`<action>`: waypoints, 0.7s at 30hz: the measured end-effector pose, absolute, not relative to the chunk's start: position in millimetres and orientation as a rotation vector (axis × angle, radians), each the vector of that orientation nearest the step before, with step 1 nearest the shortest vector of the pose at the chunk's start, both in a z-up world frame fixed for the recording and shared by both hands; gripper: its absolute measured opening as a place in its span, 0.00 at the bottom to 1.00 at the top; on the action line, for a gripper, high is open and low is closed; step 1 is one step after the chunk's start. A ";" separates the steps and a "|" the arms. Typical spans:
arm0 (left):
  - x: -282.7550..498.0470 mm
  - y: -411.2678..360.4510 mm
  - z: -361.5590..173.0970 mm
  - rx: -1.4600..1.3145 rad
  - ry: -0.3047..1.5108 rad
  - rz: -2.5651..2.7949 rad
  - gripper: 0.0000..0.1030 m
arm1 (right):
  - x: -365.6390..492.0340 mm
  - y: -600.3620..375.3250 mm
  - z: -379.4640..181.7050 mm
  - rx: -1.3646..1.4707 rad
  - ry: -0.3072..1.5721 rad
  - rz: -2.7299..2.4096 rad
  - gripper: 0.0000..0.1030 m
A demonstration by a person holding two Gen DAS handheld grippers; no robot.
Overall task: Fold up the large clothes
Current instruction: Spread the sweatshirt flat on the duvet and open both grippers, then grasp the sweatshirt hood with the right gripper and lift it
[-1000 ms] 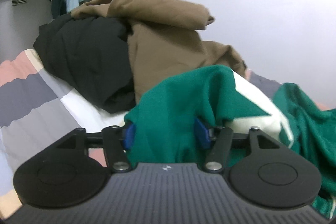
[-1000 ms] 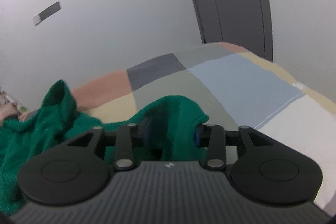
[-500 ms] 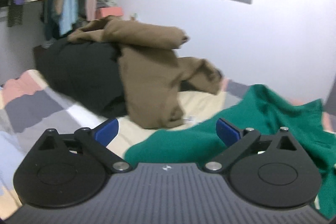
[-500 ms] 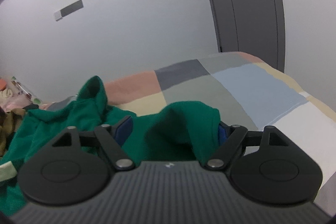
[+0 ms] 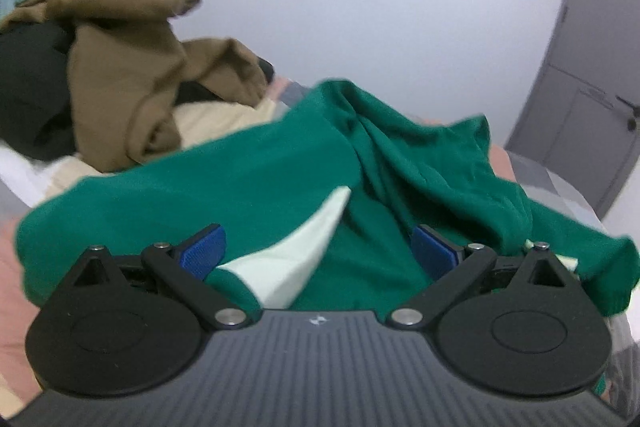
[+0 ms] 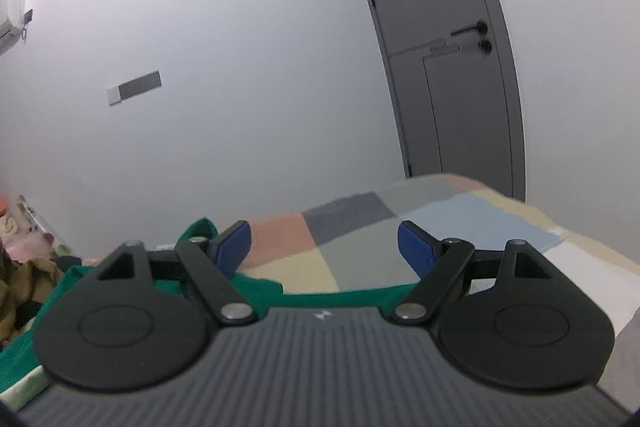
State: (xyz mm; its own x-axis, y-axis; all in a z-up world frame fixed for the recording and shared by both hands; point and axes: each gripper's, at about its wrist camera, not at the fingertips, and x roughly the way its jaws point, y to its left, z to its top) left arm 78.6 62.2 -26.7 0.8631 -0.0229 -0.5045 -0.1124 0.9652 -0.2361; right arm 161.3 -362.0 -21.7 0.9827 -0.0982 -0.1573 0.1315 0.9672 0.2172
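Note:
A green garment (image 5: 248,179) with a pale cream panel (image 5: 296,259) lies crumpled on the bed, spread across the left wrist view. My left gripper (image 5: 318,253) is open and empty just above it, the cloth showing between the blue pads (image 5: 202,253). My right gripper (image 6: 324,249) is open and empty, raised above the bed; an edge of the green garment (image 6: 328,297) shows under it and at the left.
A brown garment (image 5: 132,75) and a black one (image 5: 28,91) are piled at the back left against the white wall. The patchwork bed cover (image 6: 360,227) stretches right. A grey door (image 6: 436,39) stands beyond the bed.
Both grippers were shut on the green garment a second ago. Both opened and let go. The garment has dropped onto the bed, and the right gripper has lifted away from it.

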 end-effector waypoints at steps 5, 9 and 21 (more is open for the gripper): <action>84.4 55.8 -36.5 -0.266 0.552 0.021 0.98 | 177.4 -333.6 -40.8 0.189 0.255 0.103 0.80; 97.5 61.4 -39.6 -0.286 0.560 0.012 0.98 | 202.2 -285.3 -74.3 0.141 0.401 0.307 0.80; 124.8 71.8 -64.1 -0.281 0.590 0.017 0.98 | 298.4 -139.7 -147.0 -0.224 0.507 0.269 0.81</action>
